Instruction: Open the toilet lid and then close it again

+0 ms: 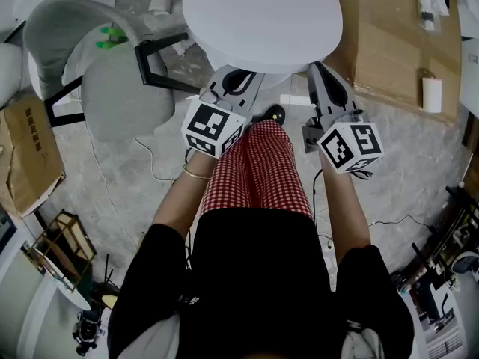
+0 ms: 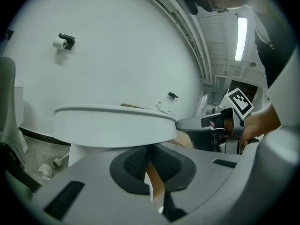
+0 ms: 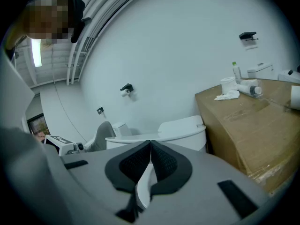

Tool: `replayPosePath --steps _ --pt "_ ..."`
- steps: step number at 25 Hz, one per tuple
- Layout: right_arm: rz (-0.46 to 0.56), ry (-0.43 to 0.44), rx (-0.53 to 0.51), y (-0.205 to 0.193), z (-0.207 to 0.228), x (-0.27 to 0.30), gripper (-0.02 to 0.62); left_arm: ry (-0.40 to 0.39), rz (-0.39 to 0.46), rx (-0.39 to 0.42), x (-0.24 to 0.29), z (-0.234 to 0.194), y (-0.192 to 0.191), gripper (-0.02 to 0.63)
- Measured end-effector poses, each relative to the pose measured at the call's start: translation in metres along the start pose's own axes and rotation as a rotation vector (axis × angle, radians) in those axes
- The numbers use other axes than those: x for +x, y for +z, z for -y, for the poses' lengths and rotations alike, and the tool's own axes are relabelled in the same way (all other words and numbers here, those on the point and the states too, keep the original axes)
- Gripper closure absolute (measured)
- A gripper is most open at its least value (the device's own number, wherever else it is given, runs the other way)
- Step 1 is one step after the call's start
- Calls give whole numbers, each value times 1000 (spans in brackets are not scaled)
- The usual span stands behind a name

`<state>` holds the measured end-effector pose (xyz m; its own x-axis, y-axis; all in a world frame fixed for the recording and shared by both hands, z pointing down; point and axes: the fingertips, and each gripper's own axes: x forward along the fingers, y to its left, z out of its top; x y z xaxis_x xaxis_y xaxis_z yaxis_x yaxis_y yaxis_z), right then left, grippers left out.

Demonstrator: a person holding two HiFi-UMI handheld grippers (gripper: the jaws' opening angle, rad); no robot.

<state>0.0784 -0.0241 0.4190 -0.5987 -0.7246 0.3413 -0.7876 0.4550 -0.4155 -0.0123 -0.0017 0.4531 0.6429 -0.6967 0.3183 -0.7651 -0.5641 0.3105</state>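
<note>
**Both tongs shut at the front edge of the lowered lid**

Head view: I count one toilet lid (image 1: 262, 13), lying flat and down at the top of the picture. My two tongs are at its front edge. The left gripper (image 1: 236, 77) is at the front left and the right gripper (image 1: 323, 77) at the front right, both with their tips at the rim. One grey chair (image 1: 112, 88) stands left of the toilet and one cardboard box (image 1: 389, 43) stands right of it.

Left gripper view: here I get what the head camera cannot give me. The left jaws are pressed together at the tips with nothing between them, just below the lid's front rim. I cannot tell whether they touch it. The right gripper shows off to the side. One paper-roll holder (image 2: 63, 41) hangs on the wall.

Right gripper view: these jaws are likewise closed tip to tip and empty. The lid lies beyond them as a thin slab, with the tank (image 3: 185, 125) behind it, which the head view leaves out. One bottle (image 3: 236, 71) stands on the box's far edge.
</note>
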Motion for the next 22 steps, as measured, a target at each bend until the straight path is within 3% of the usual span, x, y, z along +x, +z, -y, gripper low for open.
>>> replayPosePath --steps 22 --pt "-29 -49 39 -31 4 -3 574 -46 -40 -7 -8 4 -33 603"
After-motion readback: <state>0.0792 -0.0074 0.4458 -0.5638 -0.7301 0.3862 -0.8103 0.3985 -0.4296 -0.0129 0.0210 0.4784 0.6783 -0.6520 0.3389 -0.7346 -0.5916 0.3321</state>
